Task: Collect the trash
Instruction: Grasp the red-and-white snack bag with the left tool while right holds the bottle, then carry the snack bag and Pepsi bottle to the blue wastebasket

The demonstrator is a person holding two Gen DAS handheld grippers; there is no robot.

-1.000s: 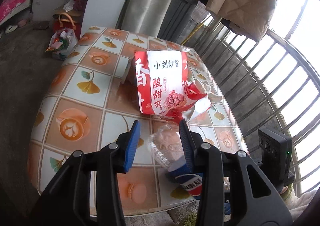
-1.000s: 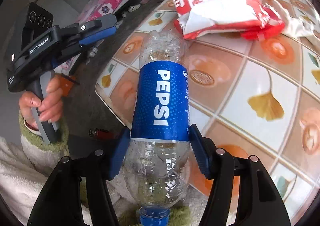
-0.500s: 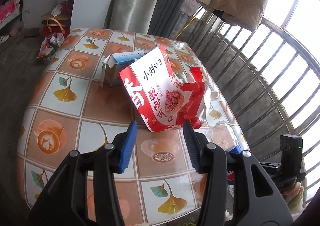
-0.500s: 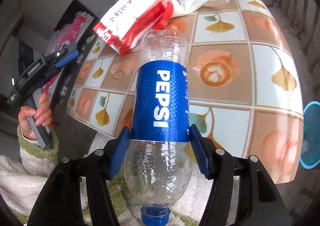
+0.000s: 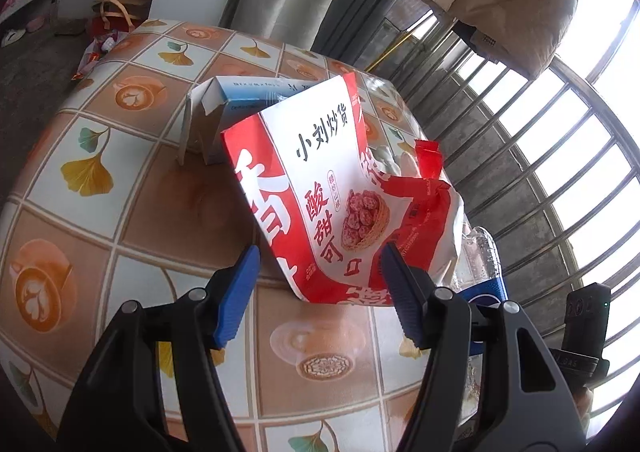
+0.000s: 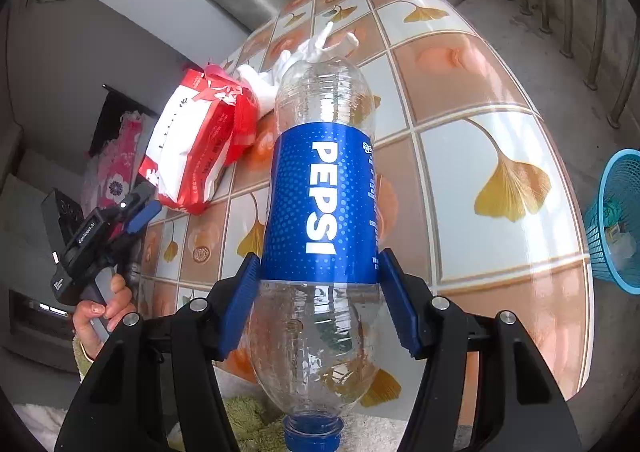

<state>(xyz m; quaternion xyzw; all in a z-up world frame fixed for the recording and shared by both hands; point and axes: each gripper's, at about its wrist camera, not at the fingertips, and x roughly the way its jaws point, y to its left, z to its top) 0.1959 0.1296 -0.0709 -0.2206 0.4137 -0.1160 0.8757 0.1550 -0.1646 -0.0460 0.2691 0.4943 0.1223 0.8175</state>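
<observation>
My right fingers (image 6: 318, 300) are clamped on the Pepsi bottle (image 6: 322, 195). Both blue pads press its sides just under the blue label. The bottle is empty and clear, with its blue cap (image 6: 312, 434) toward me and its base pointing away over the table (image 6: 500, 91). It is held in the air, off the table top.

My left fingers (image 5: 318, 294) are opening, the pads well apart, with nothing pressed between them. They point down at the near lower corner of the red-and-white snack bag (image 5: 320, 187), which shows in the gap between the pads; I cannot tell whether a pad touches it.

The snack bag lies on the table, its torn red top away from me. Behind it, touching or nearly so, sits an opened blue-and-white carton (image 5: 224, 103). Crumpled white wrapper (image 6: 304, 51) lies just beyond the bag's torn end.

The table wears a cloth with orange and white squares and ginkgo leaves.

In the left wrist view the bottle shows behind my right-side pad, low at the table's edge. In the right wrist view my left hand (image 6: 104, 312) grips its handle near the bag.

A blue mesh waste basket (image 6: 616, 219) stands on the floor past the table's far edge, with some scraps inside.
</observation>
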